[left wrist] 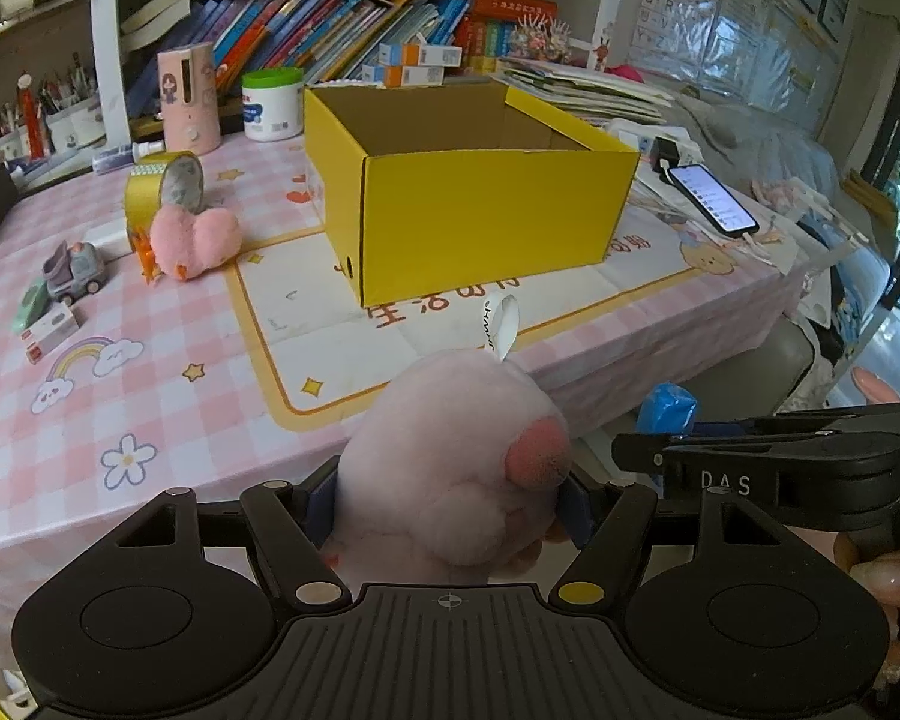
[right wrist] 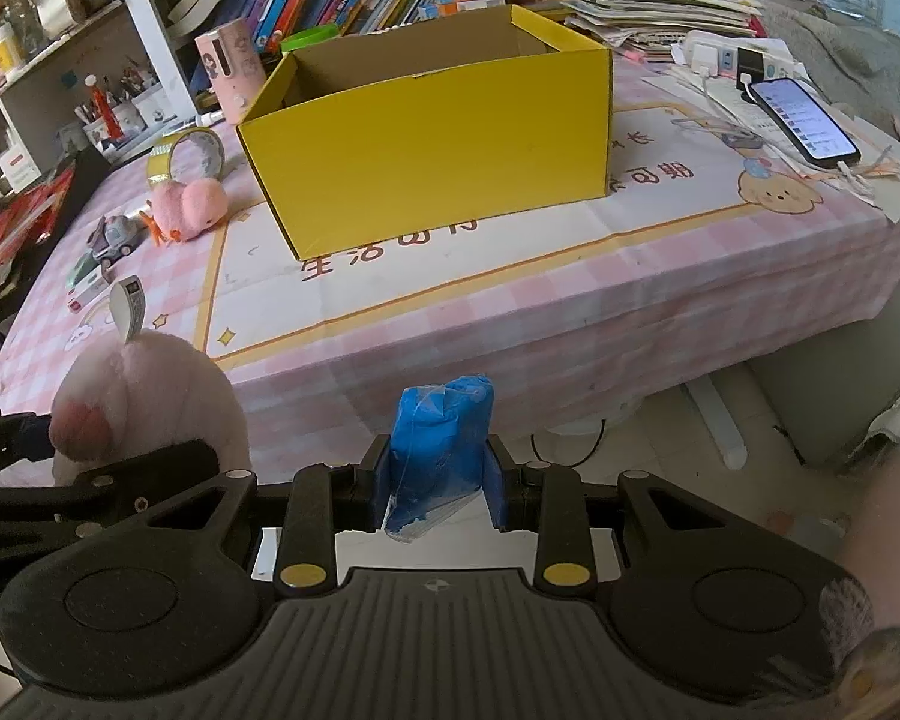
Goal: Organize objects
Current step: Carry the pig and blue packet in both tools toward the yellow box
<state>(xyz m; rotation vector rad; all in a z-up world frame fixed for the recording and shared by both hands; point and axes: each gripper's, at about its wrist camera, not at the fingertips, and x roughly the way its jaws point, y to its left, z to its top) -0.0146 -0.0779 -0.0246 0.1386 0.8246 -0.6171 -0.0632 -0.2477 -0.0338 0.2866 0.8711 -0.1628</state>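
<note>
the left gripper (left wrist: 450, 510) is clamping a pale pink plush toy (left wrist: 450, 468) between its blue pads, the toy bulging up above the fingers with a white fabric tag (left wrist: 503, 321) sticking out of its top. the right gripper (right wrist: 437, 480) is squeezing a blue plastic-wrapped packet (right wrist: 441, 450) in narrow jaws, the packet standing up between the pads. the two grippers are hanging side by side, off the near edge of the table (right wrist: 510, 324) and just short of it.

straight ahead of both grippers an open yellow cardboard box (left wrist: 480, 210) is sitting on the pink checked tablecloth; its inside is looking bare as far as the views are showing. ahead and to the left of the left gripper a second pink plush (left wrist: 195, 243) is lying against a gold tape roll (left wrist: 162, 189), with a small grey toy truck (left wrist: 75, 270) and a small carton (left wrist: 51, 330) nearer still. ahead and to the right, beyond the box, a lit phone (right wrist: 804, 120) is lying on papers.
</note>
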